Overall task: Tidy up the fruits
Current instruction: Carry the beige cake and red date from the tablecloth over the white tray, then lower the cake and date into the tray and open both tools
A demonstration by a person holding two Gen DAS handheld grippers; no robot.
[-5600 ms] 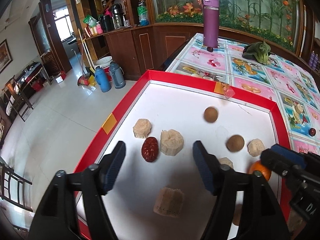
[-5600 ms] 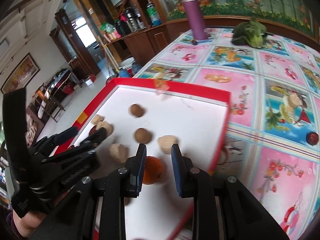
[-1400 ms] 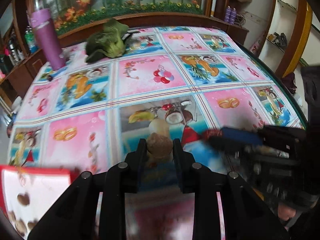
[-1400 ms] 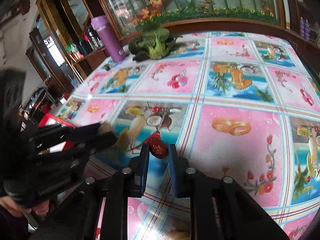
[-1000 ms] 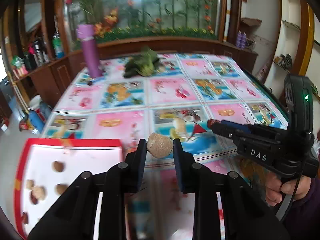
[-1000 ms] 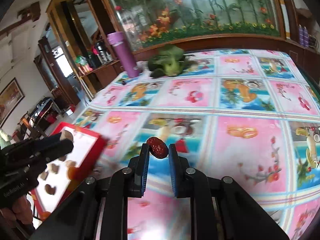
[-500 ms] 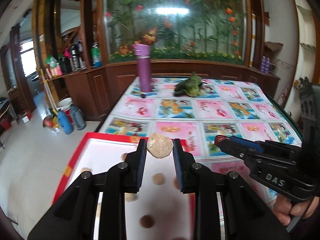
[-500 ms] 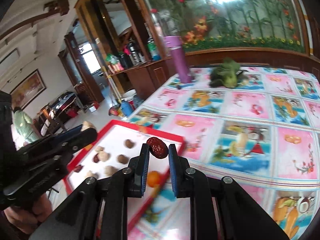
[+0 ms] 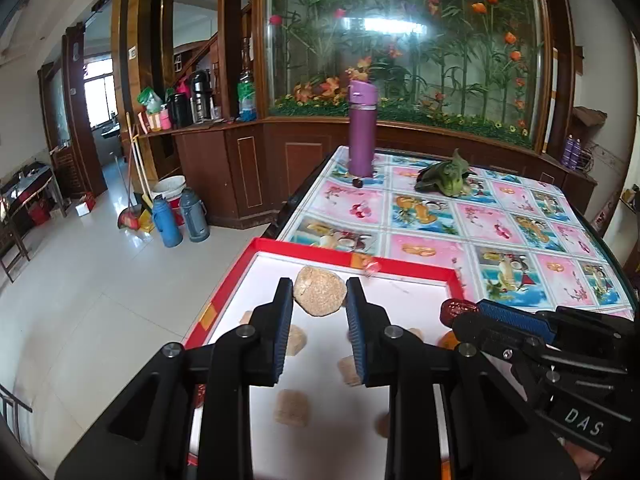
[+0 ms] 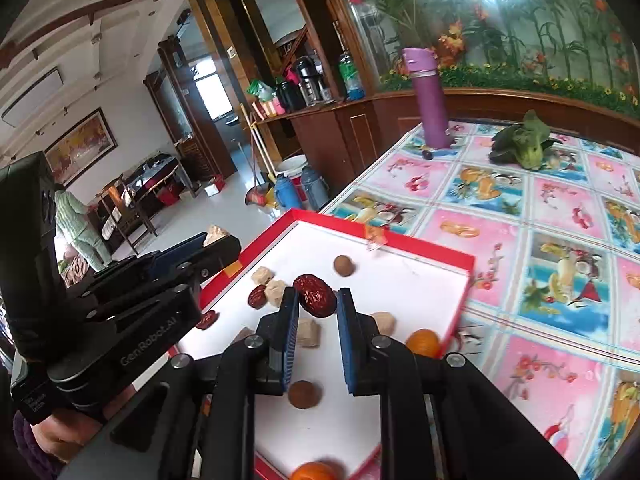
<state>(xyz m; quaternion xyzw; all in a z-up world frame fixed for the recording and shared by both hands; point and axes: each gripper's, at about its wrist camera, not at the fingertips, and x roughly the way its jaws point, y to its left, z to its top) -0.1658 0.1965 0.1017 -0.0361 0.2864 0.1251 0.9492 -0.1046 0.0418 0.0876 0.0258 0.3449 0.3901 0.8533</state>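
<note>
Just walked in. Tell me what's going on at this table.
A person is sorting fruit with two handheld grippers over a red-rimmed tray. The left gripper grips a tan lumpy piece; the right gripper grips a red date. Both are held above the tray, not yet released. Dates, brown round fruits, tan pieces and oranges already lie inside.

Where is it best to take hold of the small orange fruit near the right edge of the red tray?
Grip the orange fruit across its round middle, coming from above. It sits close to the red tray wall, so a sideways approach looks blocked. Both jaws are full now.
</note>
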